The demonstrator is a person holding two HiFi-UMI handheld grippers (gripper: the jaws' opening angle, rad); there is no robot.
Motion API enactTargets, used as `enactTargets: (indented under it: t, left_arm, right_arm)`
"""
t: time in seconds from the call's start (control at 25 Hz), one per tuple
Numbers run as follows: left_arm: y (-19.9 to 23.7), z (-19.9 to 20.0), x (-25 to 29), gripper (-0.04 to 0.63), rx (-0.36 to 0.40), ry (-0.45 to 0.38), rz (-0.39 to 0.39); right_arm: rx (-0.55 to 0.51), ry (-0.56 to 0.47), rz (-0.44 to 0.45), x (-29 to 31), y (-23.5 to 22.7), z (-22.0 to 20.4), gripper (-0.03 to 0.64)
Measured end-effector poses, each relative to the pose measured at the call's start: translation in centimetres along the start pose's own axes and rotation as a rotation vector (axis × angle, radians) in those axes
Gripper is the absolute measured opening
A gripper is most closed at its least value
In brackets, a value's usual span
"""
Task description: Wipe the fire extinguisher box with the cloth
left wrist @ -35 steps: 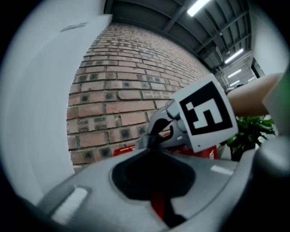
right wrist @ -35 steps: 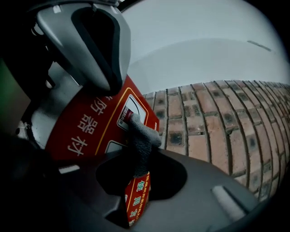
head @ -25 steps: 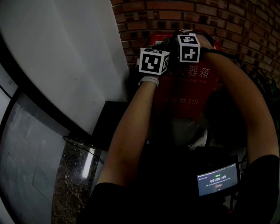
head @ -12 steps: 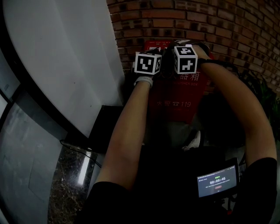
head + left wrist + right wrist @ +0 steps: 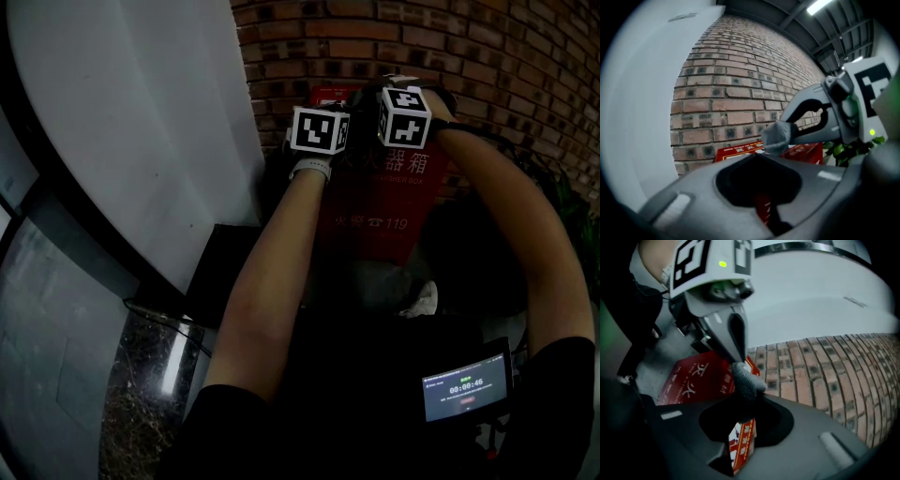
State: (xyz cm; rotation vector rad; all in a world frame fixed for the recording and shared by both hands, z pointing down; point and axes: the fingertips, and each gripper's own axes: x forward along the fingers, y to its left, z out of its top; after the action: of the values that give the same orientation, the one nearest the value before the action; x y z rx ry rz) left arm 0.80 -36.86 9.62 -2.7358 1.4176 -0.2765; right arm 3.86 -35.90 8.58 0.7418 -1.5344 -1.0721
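Left tool (image 5: pixel 758 155) and right tool (image 5: pixel 757 397) both pinched one small fuzzy grey cloth (image 5: pixel 746 380) at the red box's (image 5: pixel 375 211) top, rough brick wall (image 5: pixel 487 47) behind, smooth white panel (image 5: pixel 141 112) beside.

This looks like a shared passage or lobby of a public building, not a home. A red fire extinguisher box (image 5: pixel 380 202) with a printed emergency number stands against a bare brick wall (image 5: pixel 525 56), beside a broad curved white wall (image 5: pixel 141 122). The floor (image 5: pixel 131 412) is dark polished stone. Overhead, a strip light (image 5: pixel 820 5) hangs among exposed dark ceiling beams, and a leafy plant (image 5: pixel 838 150) grows nearby.
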Motion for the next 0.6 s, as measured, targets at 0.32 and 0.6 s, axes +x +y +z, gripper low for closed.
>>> enactTargets:
  t: [0.32,0.6]
  left_arm:
    - [-3.3,2.0,0.2,0.002,-0.001,-0.068,-0.051]
    - [-3.5,1.5,1.2,0.002,0.051,-0.071,-0.028]
  right_arm:
    - [0.003,0.111,-0.040,3.4,-4.1,-4.9,0.064]
    - [-0.010,0.150,-0.029,8.3,-4.3,-7.1,0.066]
